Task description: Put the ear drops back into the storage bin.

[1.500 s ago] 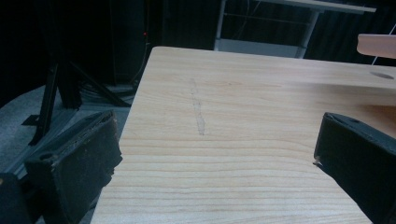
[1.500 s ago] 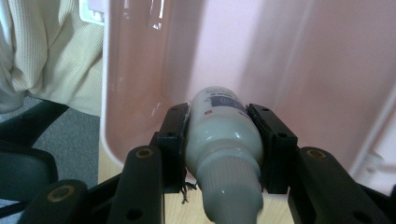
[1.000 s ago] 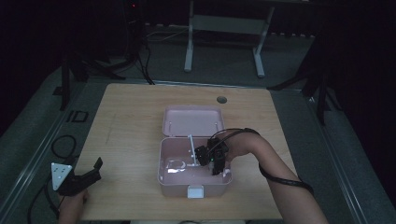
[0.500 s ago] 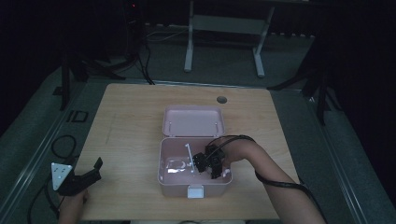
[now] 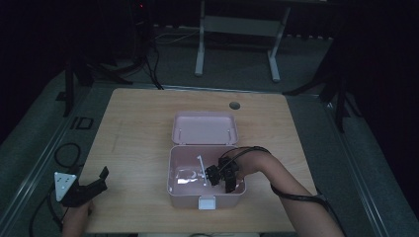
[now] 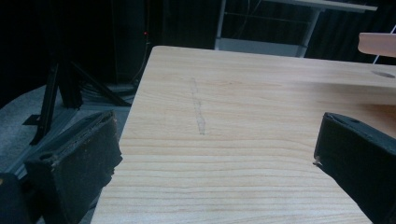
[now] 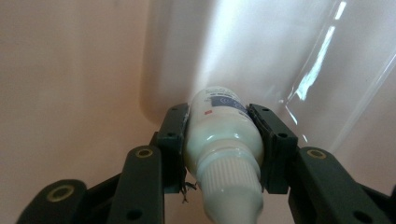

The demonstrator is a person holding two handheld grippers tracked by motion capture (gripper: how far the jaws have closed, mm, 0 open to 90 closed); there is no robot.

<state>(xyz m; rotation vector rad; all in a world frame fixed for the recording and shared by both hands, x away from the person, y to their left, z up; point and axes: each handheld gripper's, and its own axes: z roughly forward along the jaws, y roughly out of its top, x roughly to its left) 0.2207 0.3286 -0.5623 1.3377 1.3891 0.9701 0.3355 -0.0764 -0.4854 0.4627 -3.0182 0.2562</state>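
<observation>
The white bottle's (image 7: pixel 224 140) cap end is cut off below.

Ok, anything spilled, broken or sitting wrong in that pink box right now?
Nothing stands out. The pink box sits open and square on the table, and the right claw holds a capped white bottle inside it, no spill visible.

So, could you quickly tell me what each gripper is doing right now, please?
Left gripper: open, holding nothing, at the table's near left corner.
Right gripper: shut on a small white bottle, inside the pink box.
</observation>
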